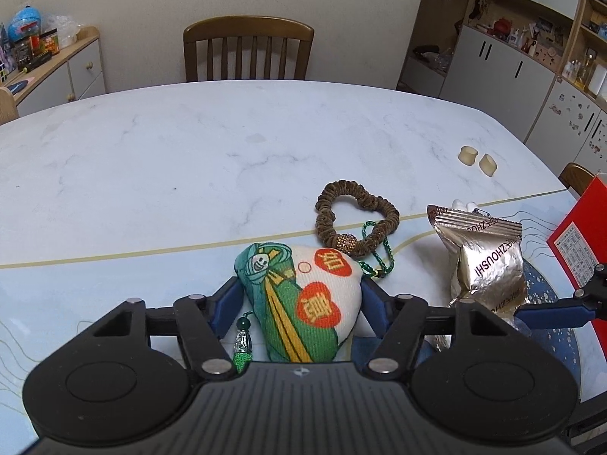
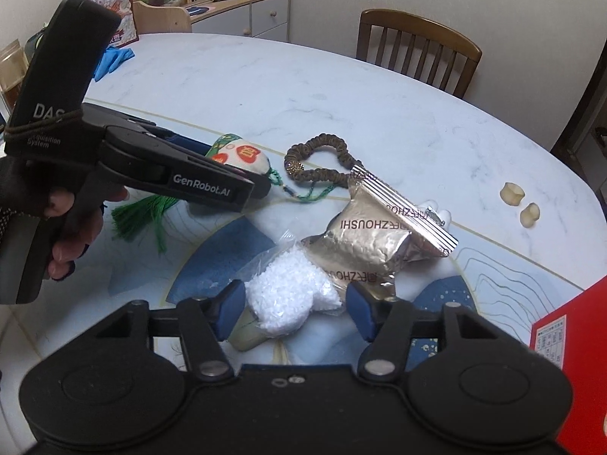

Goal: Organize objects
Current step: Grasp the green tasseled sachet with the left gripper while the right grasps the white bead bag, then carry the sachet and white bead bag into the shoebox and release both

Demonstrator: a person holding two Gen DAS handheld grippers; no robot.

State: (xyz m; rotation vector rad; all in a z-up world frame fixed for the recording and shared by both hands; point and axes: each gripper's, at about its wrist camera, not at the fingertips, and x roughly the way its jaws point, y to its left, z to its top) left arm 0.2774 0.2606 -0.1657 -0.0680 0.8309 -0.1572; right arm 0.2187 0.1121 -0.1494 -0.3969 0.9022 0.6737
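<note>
My left gripper (image 1: pixel 301 295) is shut on a white and green embroidered sachet (image 1: pixel 303 303) with red patches, a green cord and a green tassel (image 2: pixel 140 216). In the right wrist view the left gripper (image 2: pixel 261 185) holds the sachet (image 2: pixel 242 157) just above the mat. My right gripper (image 2: pixel 292 307) is open, its blue pads either side of a clear bag of white granules (image 2: pixel 292 299), not closed on it. A gold foil snack packet (image 2: pixel 379 242) lies just beyond, also in the left wrist view (image 1: pixel 481 261). A brown scrunchie (image 1: pixel 356 223) lies behind the sachet.
A blue and white patterned mat (image 2: pixel 227 258) covers the near part of the marble table (image 1: pixel 189 140). A red box (image 2: pixel 569 337) stands at the right. Two small cream pieces (image 1: pixel 476 159) lie far right. A blue glove (image 2: pixel 112 60) lies far left. Wooden chairs (image 1: pixel 248 51) stand around.
</note>
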